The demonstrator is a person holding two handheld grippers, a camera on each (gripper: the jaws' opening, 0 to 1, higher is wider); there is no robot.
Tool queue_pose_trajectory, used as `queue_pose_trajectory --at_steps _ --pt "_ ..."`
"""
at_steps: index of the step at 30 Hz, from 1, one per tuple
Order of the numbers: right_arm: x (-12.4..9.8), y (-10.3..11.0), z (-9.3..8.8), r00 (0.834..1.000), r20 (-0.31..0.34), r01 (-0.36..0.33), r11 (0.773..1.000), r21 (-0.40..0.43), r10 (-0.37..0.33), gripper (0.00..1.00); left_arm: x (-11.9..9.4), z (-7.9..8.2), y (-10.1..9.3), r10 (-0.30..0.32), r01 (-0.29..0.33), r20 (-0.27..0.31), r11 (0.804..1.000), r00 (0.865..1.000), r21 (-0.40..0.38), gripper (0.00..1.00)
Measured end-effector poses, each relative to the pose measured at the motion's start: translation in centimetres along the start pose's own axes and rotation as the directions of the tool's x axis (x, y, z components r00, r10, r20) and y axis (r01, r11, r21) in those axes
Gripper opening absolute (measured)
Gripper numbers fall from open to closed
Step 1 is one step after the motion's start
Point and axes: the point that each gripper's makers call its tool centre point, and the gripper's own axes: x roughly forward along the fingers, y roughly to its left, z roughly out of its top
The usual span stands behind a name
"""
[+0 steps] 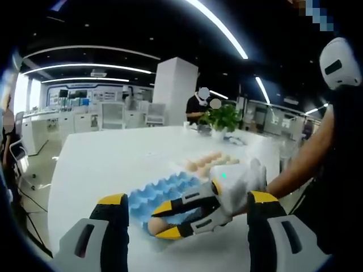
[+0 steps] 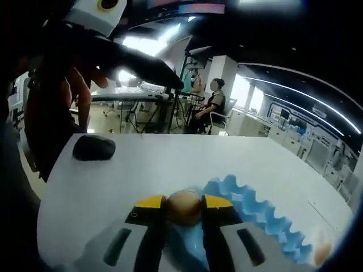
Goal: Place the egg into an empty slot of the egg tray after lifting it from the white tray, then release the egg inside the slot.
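Note:
A brown egg is pinched between the yellow-tipped jaws of my right gripper, which is shut on it. Just behind and below lies the blue egg tray. In the left gripper view, the right gripper reaches in from the right and holds the egg at the near edge of the blue egg tray. I cannot tell whether the egg touches a slot. My left gripper stands wide open on either side of this scene, holding nothing. The white tray beyond carries several eggs.
Everything rests on a large white table. A potted plant stands at its far end. A dark rounded object lies on the table to the left. A person's arm holds the right gripper. People sit in the background.

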Motion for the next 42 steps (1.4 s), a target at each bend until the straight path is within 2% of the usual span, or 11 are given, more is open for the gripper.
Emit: queue_pose_trajectory --at_steps 8,10,12,17,21,24,27,35,39,41,42 --pt "-0.2 0.1 -0.4 1.000 -0.002 0.002 1.000 0.004 -0.002 0.28 -0.1 -0.1 -0.2 -0.001 0.001 -0.004 1.000 1.000 0.001 0.87" --pt "-0.4 0.4 -0.6 1.000 0.002 -0.003 1.000 0.007 0.003 0.35 -0.1 -0.1 -0.2 0.001 -0.001 -0.002 1.000 1.000 0.000 0.87" --pt "-0.5 0.5 -0.1 0.999 0.043 -0.001 1.000 0.011 0.001 0.43 -0.2 -0.1 -0.1 0.002 -0.002 0.000 1.000 1.000 0.000 0.87" --pt "-1.1 0.5 0.7 0.997 0.082 -0.001 1.000 0.028 -0.002 0.46 -0.4 -0.3 -0.2 0.002 -0.002 -0.006 1.000 1.000 0.002 0.86" --pt "-1.6 0.2 1.7 0.987 0.164 -0.008 0.999 0.047 0.001 0.63 -0.4 -0.2 -0.2 0.005 -0.005 -0.003 1.000 1.000 0.004 0.86" --pt "-1.9 0.4 1.8 0.986 0.167 -0.026 0.998 0.052 0.017 0.65 -0.4 -0.2 -0.1 0.005 -0.005 -0.002 1.000 1.000 0.005 0.86" --pt "-2.0 0.2 2.2 0.980 0.200 -0.019 0.998 0.054 0.008 0.77 -0.3 -0.1 -0.1 0.005 -0.005 0.001 1.000 1.000 0.006 0.86" --pt "-2.9 0.5 2.0 0.979 0.203 -0.045 0.996 0.071 0.030 0.77 -0.2 0.1 -0.3 0.002 -0.002 0.004 1.000 1.000 0.011 0.86" --pt "-4.2 0.1 1.8 0.977 0.211 -0.042 0.996 0.080 0.024 0.78 -0.3 0.2 -0.2 0.005 -0.005 0.005 1.000 1.000 0.013 0.86" --pt "-5.3 -0.2 2.4 0.959 0.283 -0.046 0.995 0.085 0.020 0.92 -0.4 0.3 -0.2 0.008 -0.008 0.007 1.000 1.000 0.011 0.86" --pt "-6.0 -0.3 1.9 0.962 0.272 -0.060 0.992 0.111 0.027 0.94 -0.5 0.3 -0.2 0.009 -0.009 0.006 1.000 1.000 0.012 0.86"
